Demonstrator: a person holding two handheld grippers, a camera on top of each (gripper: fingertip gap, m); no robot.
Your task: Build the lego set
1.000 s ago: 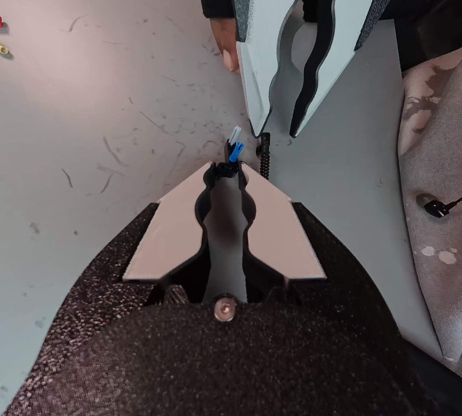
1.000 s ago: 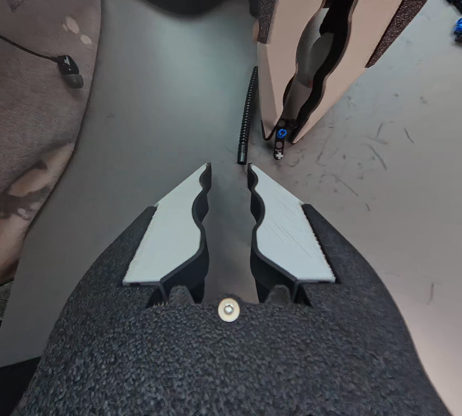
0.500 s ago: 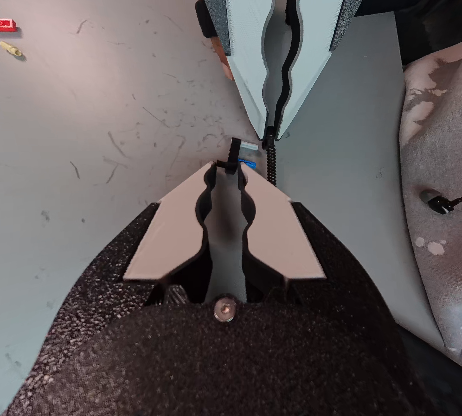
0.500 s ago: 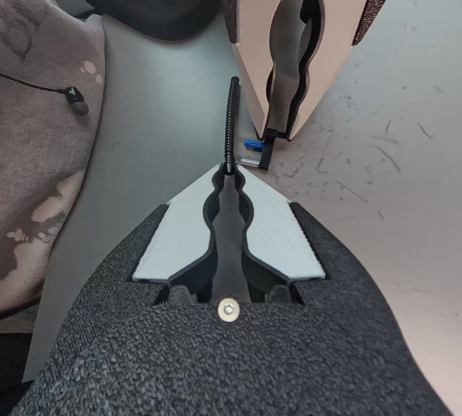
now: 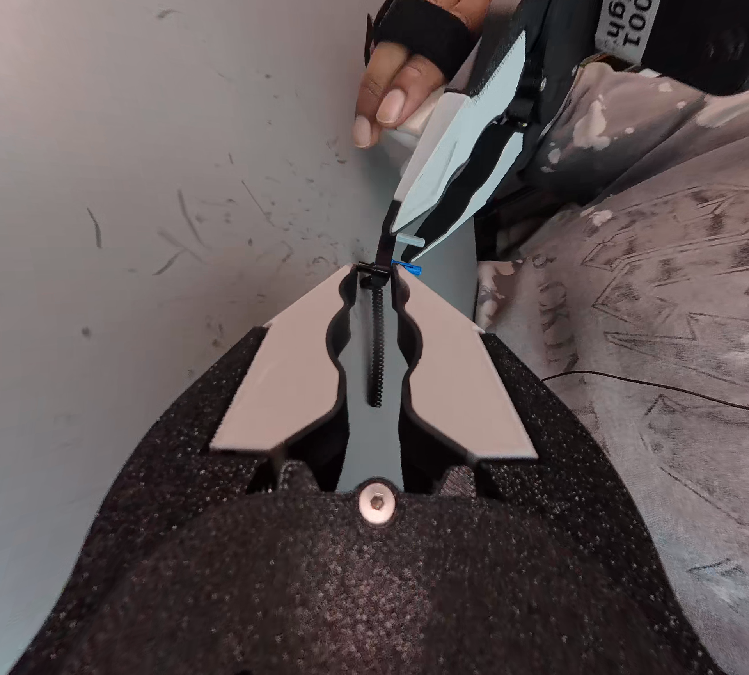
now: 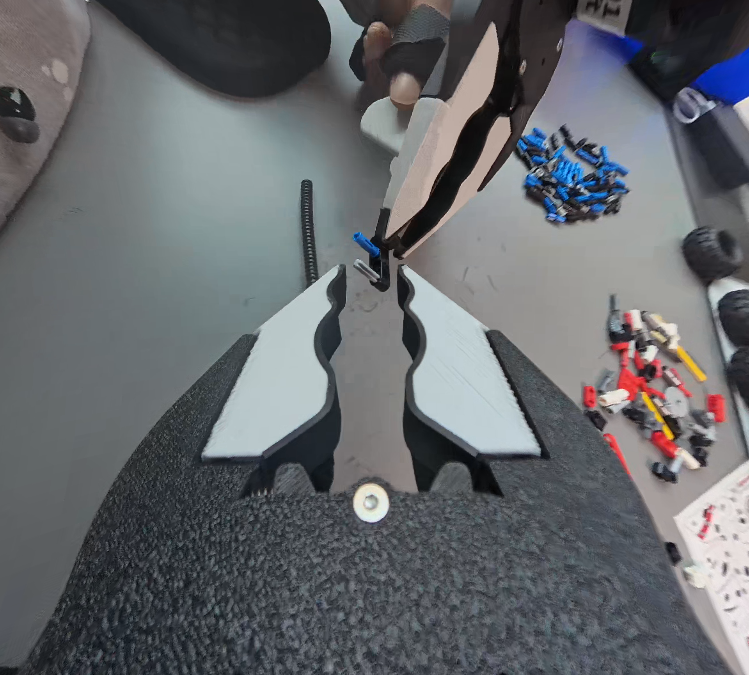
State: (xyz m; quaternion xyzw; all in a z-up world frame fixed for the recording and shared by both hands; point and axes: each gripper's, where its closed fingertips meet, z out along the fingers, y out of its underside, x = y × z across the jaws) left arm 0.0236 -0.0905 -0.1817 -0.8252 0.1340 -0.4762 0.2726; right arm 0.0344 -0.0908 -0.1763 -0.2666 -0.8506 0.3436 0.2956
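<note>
A: Where is the piece being built?

B: The left gripper (image 5: 375,270) pinches a small black beam (image 6: 382,265) at its tips, jaws nearly together. A blue pin (image 6: 366,244) and a grey pin (image 6: 365,270) stick out of the beam's side.

A: And the other tool?

B: The right gripper (image 6: 371,274) is parted and holds nothing; its fingertips sit either side of the beam's lower end, close but apart from it, with the grey pin pointing toward one finger.

A: Anything near the beam?

B: A black ribbed hose (image 6: 308,230) lies flat on the grey table (image 6: 162,209), just beside the beam on the side toward the person's patterned clothing (image 5: 648,331). In the left wrist view the hose (image 5: 377,347) shows through the gap between the left fingers, beneath the beam.

A: Farther out?

B: On the opposite side of the beam from the hose, well apart, lies a pile of blue and black pins (image 6: 573,175). Beyond that are black tyres (image 6: 711,256), a heap of mixed red, yellow, white and grey parts (image 6: 656,384), and a printed sheet (image 6: 721,542) at the frame edge. A hand (image 6: 405,59) in a black fingerless glove grips the left tool's handle.
</note>
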